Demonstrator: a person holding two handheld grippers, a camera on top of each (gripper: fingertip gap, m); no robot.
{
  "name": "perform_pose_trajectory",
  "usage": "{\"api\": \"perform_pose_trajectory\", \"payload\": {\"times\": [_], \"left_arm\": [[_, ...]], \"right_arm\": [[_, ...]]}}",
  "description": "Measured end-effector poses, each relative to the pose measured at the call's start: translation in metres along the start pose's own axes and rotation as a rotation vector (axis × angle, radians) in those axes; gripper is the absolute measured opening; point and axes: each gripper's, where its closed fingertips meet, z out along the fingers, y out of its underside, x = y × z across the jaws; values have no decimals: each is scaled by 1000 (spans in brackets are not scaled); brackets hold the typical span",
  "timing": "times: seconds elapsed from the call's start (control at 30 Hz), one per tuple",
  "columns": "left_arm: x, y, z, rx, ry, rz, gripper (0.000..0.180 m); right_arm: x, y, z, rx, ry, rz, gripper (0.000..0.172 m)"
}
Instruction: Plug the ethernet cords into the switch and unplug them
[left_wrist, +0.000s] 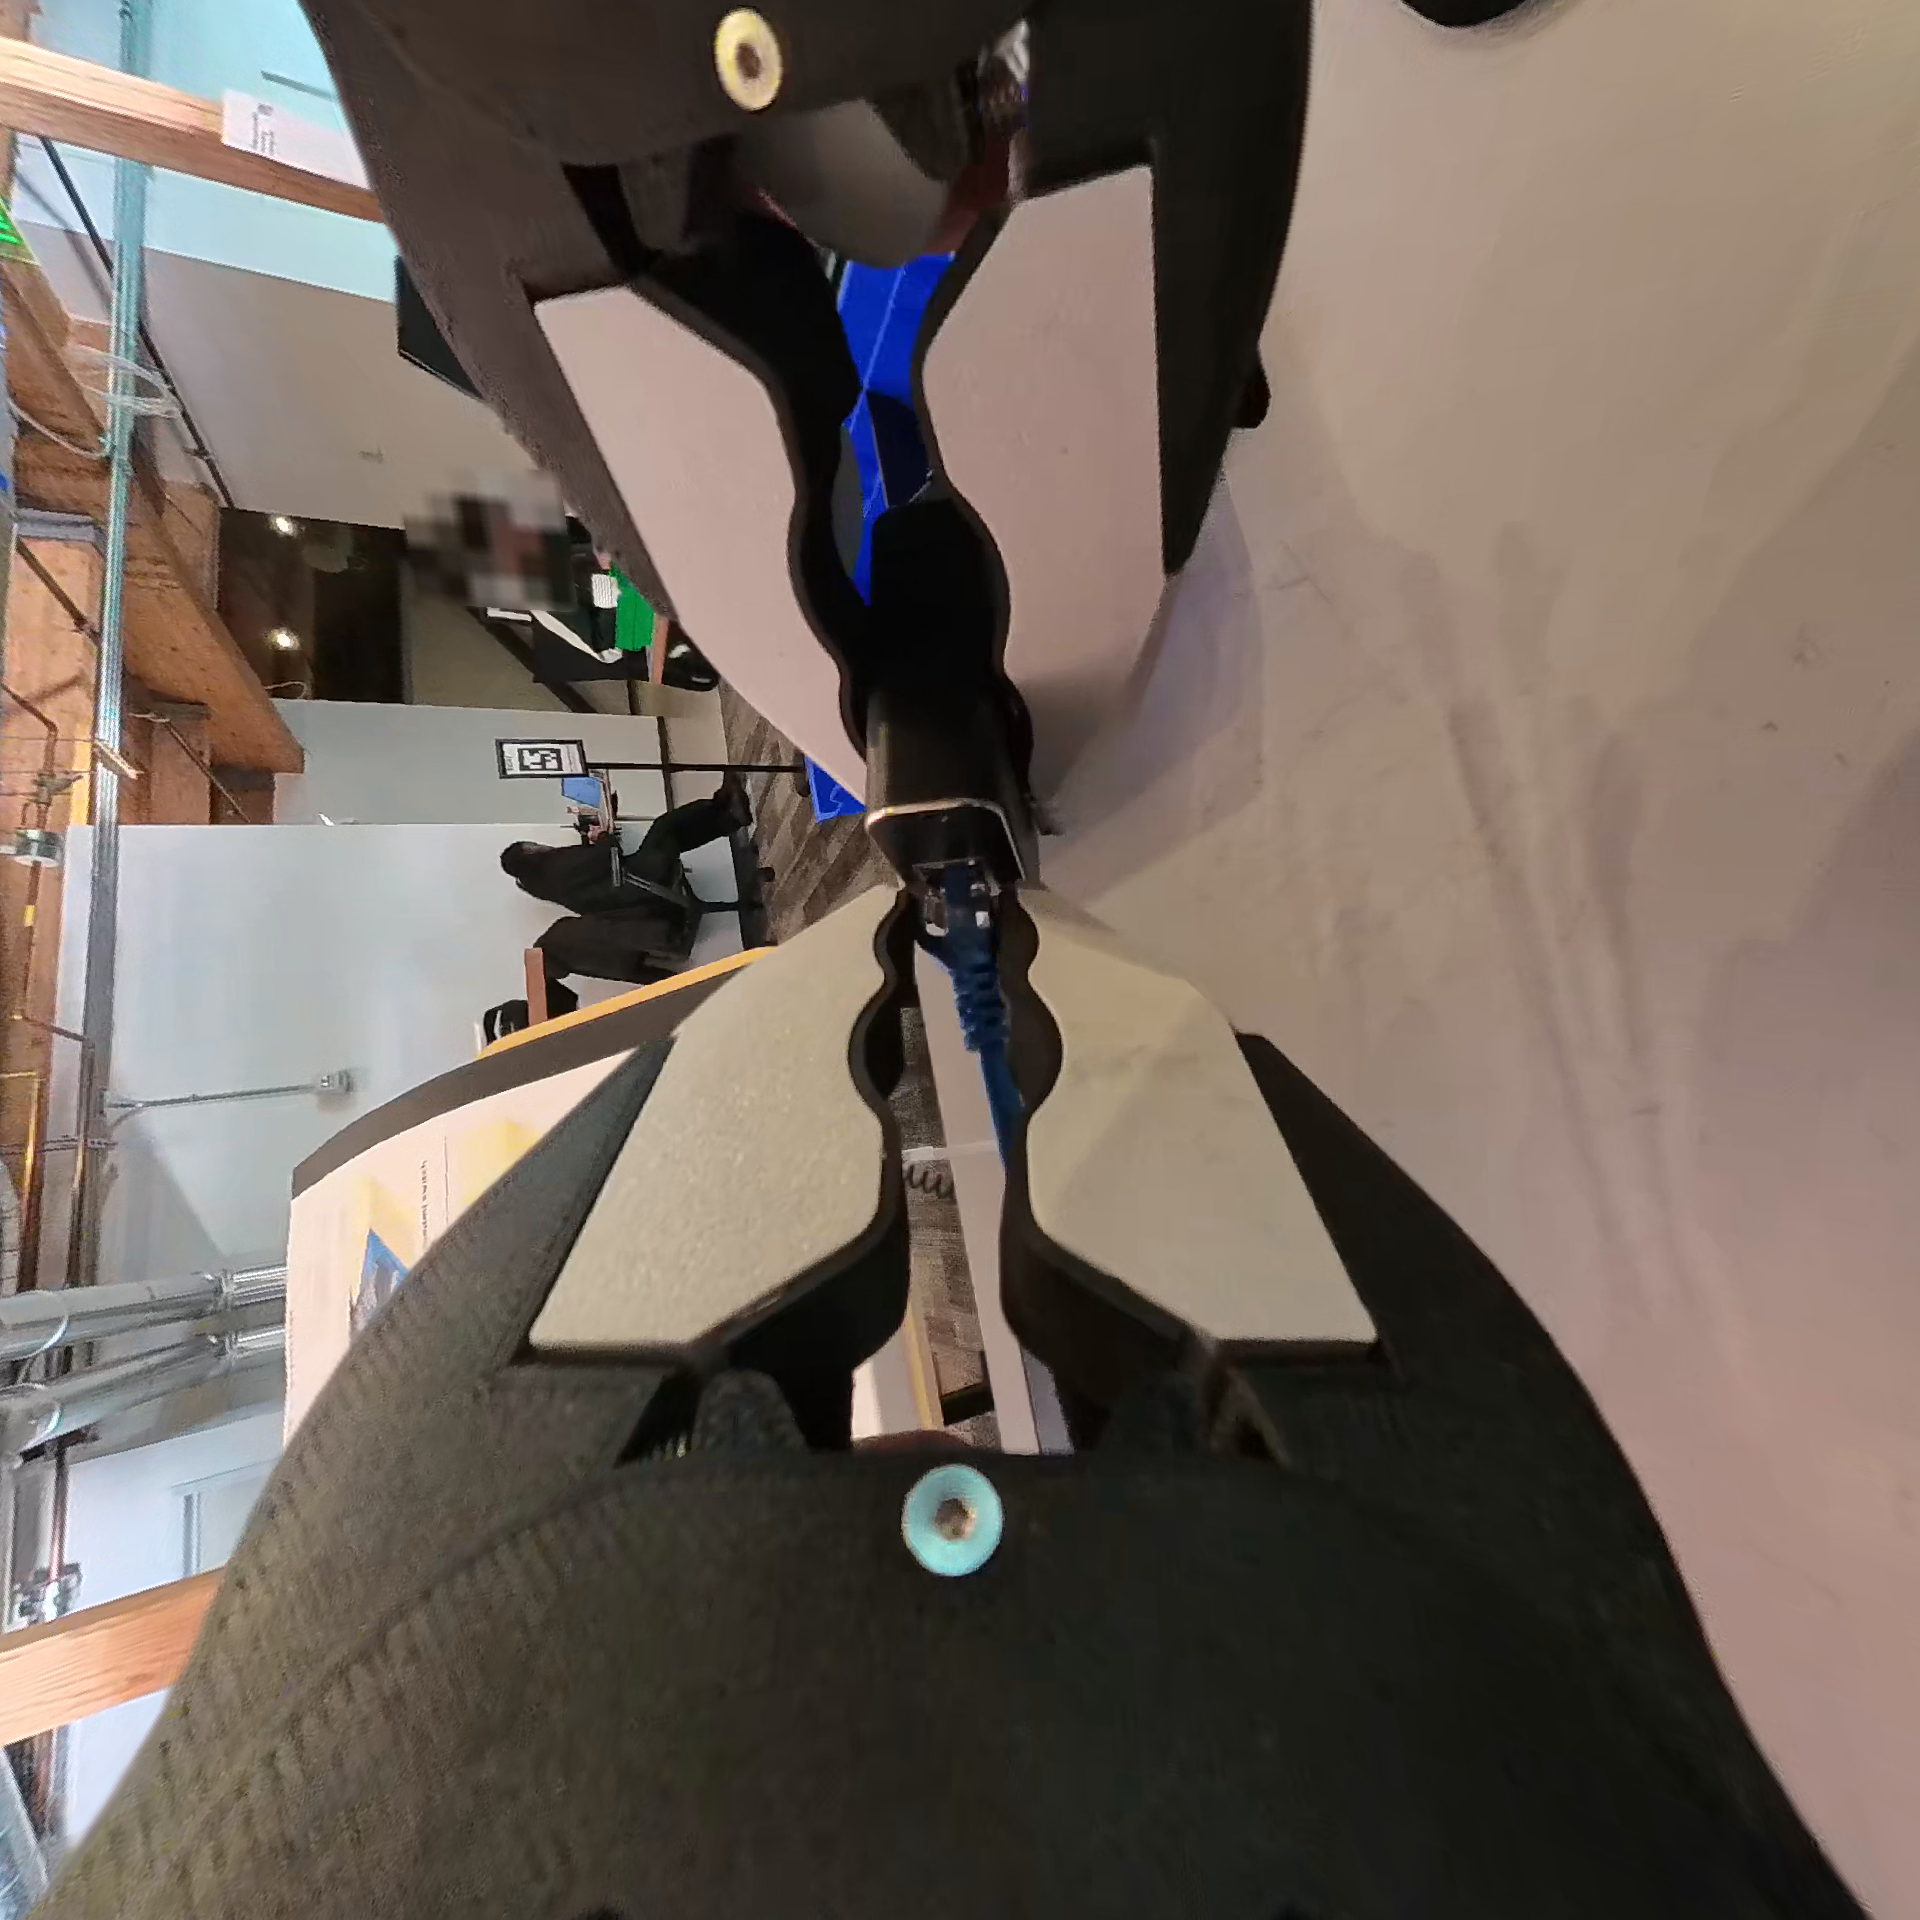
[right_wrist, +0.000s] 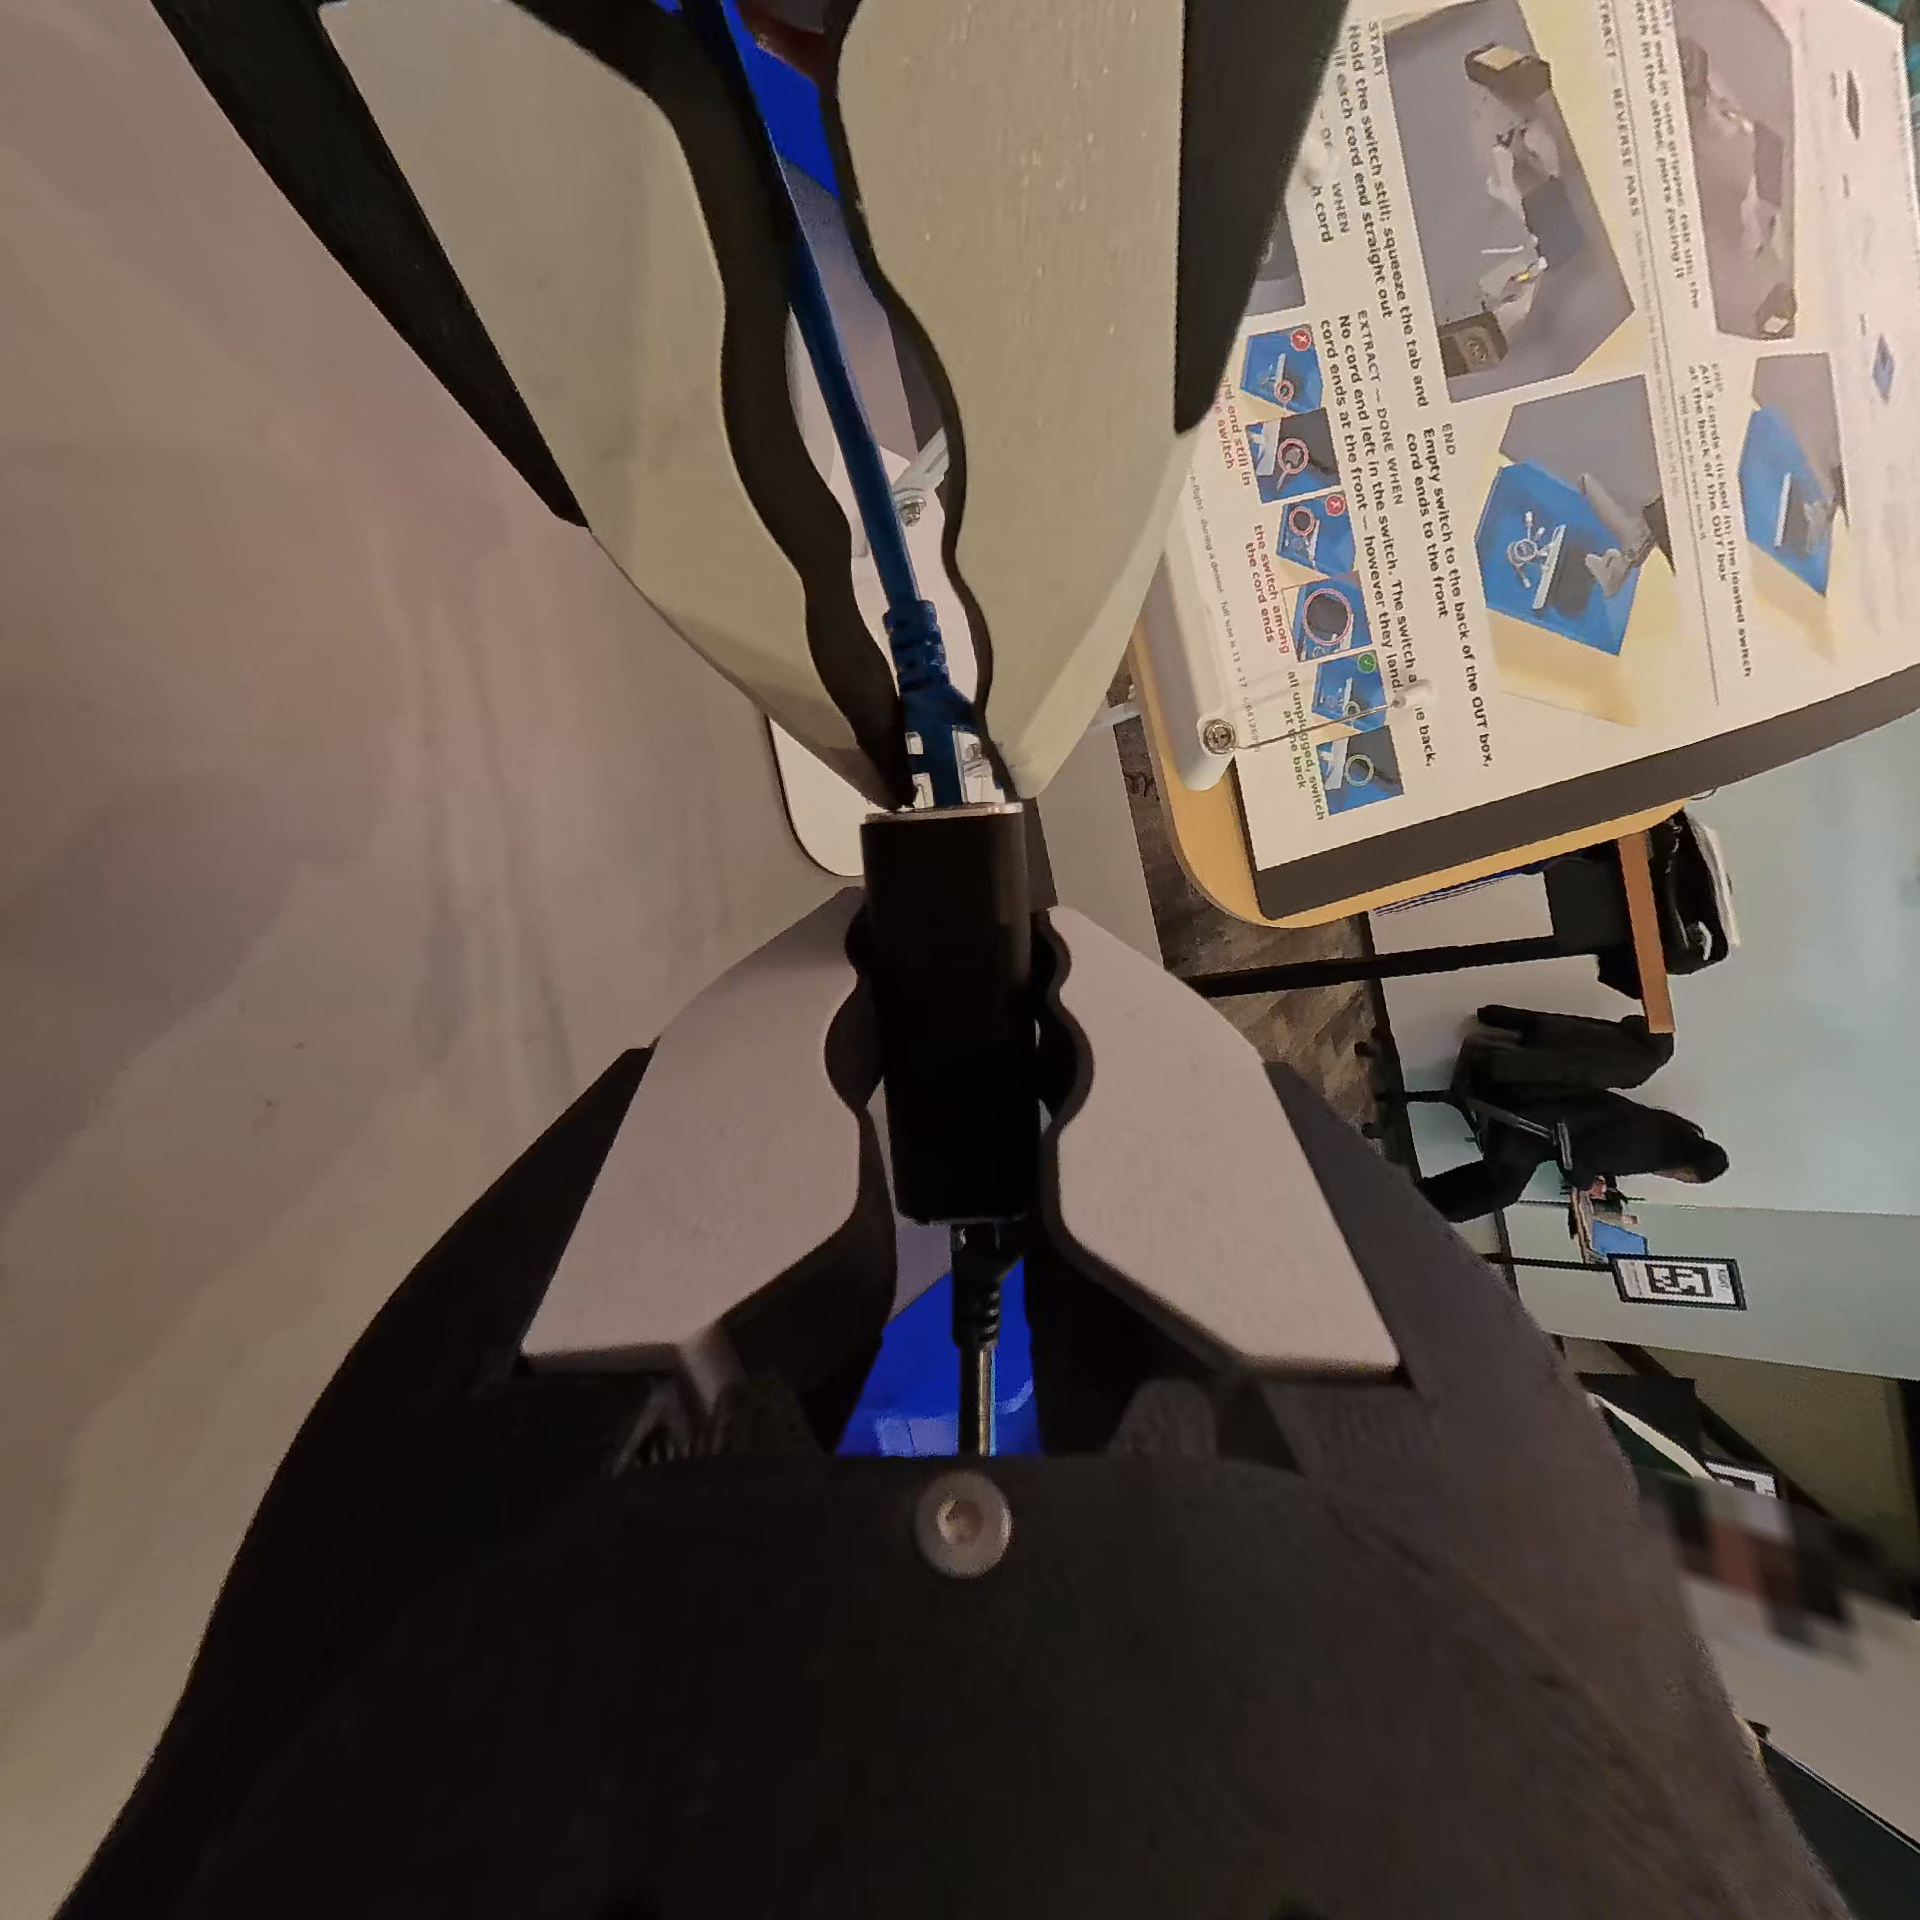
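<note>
We see the two tools meeting nose to nose above the pale table (left_wrist: 1558, 727). The right gripper (right_wrist: 951, 997) is clamped on the black switch (right_wrist: 951, 1029), its wavy pads pressing both long sides of the slim body, with a black cable (right_wrist: 982, 1351) leaving the near end between the fingers. The far end of the switch, rimmed in metal, takes the blue ethernet cord (right_wrist: 914, 665), whose clear plug sits at the port. The left gripper (left_wrist: 961, 935) has its fingers drawn narrow around that plug; from the right wrist view its fingertips (right_wrist: 1029, 727) bear on the plug's sides just short of the switch (the cord runs back between the pads). Behind, a printed instruction sheet (right_wrist: 1558, 416) lies on a wooden board.
</note>
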Motion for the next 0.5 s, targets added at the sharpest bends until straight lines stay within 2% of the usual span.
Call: {"api": "perform_pose_trajectory", "payload": {"times": [0.5], "left_arm": [[14,4,-2,-44,68,-16,12]], "right_arm": [[-12,3,3,-48,-65,-4,27]]}}
